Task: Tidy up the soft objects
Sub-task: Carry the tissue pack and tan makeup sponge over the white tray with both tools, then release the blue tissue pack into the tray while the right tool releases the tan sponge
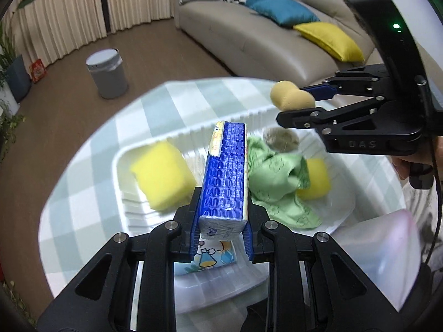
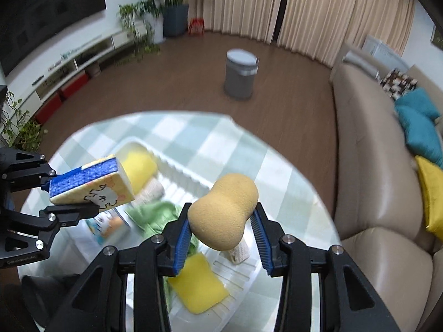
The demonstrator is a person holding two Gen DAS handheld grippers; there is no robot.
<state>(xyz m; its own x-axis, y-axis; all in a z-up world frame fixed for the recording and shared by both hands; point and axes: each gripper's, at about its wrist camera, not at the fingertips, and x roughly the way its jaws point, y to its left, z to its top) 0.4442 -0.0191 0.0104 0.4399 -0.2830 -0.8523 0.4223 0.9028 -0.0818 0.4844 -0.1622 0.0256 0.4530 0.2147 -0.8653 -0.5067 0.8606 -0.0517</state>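
Note:
My left gripper is shut on a blue-topped scouring sponge in a printed wrapper, held above a white ribbed tray. My right gripper is shut on a tan peanut-shaped sponge, also over the tray. In the tray lie two yellow sponges, a crumpled green cloth, a wrapped sponge pack and beige knitted scrubbers. Each view shows the other gripper: the right gripper at upper right, the left gripper at the left edge.
The tray sits on a round table with a pale green check cloth. A translucent white bag lies at the table's right edge. A grey bin stands on the wooden floor, and a beige sofa with cushions is close by.

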